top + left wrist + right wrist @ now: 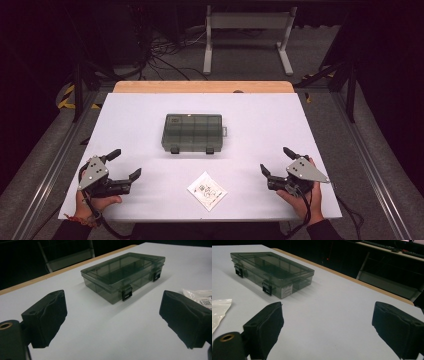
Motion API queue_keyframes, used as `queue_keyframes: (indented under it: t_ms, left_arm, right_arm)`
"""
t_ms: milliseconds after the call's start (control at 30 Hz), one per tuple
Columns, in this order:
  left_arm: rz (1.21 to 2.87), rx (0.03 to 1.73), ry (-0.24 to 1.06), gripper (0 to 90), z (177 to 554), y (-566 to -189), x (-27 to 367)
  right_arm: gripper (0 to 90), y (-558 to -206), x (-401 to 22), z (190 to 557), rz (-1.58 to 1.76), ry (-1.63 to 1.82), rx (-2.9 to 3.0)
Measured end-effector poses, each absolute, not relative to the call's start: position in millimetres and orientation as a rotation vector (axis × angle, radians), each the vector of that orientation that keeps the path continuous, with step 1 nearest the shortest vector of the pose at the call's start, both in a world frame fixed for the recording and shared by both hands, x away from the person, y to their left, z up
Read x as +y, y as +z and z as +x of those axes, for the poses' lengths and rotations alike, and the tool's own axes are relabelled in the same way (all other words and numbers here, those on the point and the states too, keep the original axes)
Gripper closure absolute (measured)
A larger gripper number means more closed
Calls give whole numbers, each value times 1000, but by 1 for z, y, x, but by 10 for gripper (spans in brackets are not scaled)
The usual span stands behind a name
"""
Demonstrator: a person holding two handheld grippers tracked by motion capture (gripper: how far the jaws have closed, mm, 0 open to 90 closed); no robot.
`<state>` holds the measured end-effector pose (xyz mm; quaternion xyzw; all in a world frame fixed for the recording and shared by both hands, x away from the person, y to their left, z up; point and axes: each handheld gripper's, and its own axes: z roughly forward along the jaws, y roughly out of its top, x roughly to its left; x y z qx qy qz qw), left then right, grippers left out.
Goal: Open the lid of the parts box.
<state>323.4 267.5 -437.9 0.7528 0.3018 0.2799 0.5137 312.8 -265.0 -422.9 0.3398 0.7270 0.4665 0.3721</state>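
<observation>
While both grippers, left gripper [124,164] and right gripper [277,160], rest released, the box [192,132] label's print is unreadable.

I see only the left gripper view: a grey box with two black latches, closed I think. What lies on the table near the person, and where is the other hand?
Observer: A small white packet lies flat on the white table, nearer the person than the box, between the two hands.
Operator: And the right tongs?
Observer: The right tongs are open, holding nothing, at the table's right front.
Operator: Anything on the box I cannot see?
Observer: A small white label is on its short end, seen from the right gripper view.
</observation>
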Motion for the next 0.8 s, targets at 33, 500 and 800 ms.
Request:
queue_keyframes:
  t_ms: [33, 500, 800]
  left_arm:
    - [1820, 721, 669, 87, 324, -438, 266]
    - [1882, 700, 657, 84, 328, -446, 262]
    - [1923, 700, 635, 99, 332, -448, 257]
  right_arm:
    - [109, -423, -265, 313, 865, 1197, 1869]
    - [109, -425, -264, 320, 881, 1195, 1877]
    - [109, -431, -259, 326, 872, 1176, 1913]
